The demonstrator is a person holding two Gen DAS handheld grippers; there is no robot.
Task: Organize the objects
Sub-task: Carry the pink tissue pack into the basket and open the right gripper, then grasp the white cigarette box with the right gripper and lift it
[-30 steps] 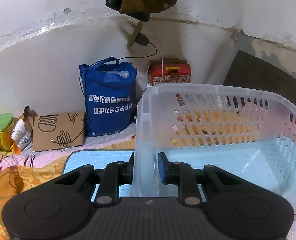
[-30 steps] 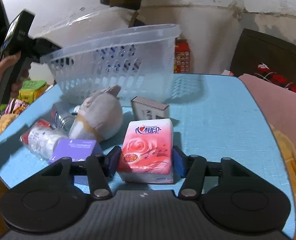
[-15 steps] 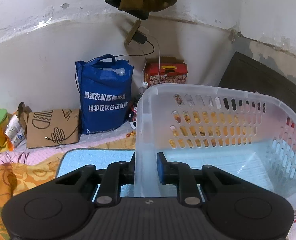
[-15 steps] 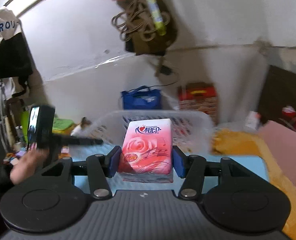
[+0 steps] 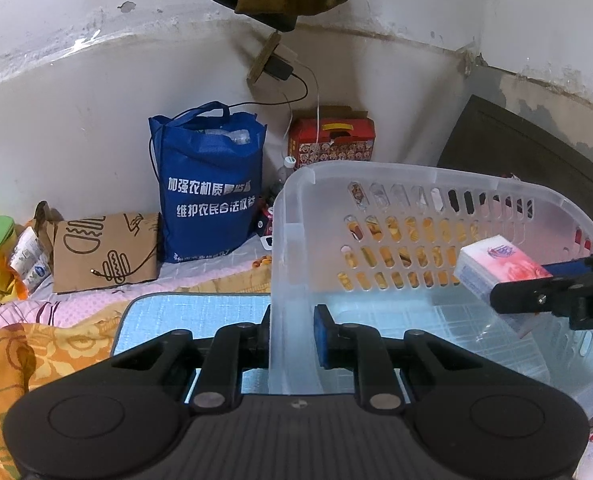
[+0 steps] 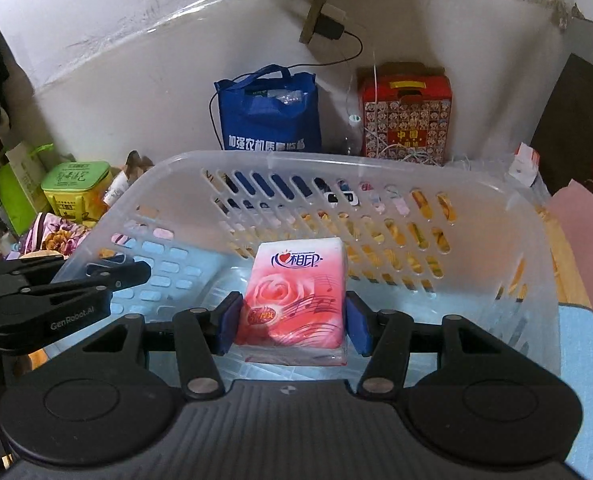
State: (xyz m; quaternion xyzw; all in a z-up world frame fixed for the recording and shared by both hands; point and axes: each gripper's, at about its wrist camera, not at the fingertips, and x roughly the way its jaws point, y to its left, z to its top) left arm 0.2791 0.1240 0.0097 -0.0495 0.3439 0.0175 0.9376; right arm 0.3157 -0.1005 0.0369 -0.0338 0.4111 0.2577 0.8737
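Status: we're mid-transfer on the first item, as far as we can see. Our right gripper [image 6: 292,322] is clamped on the tissue pack [image 6: 296,296], blue pads pressed on both long sides, pack held above the basket [image 6: 508,240] floor, inside its rim. Nothing released yet.

Our left gripper [image 5: 292,334] is pinched shut on the basket's near corner wall, one pad inside, one outside. Our read is that it's steadying the basket for the drop.

Basket contents: apart from the pack hanging over it, the floor looks bare; we see only the blue mat [image 5: 192,316] through the clear plastic. Far wall slots show orange bedding behind, not contents. The corner under the right gripper body is hidden, so we can't rule out something small there.

Done: pack picked and brought over the basket. Left: open the jaws, let it land, then fetch whatever else needs sorting. No other loose items show in either view, so we can't count what remains.

Behind the basket, against the wall: blue tote bag [image 6: 272,120], stuffed, contents unclear; red carton [image 6: 406,116] beside it, closed.
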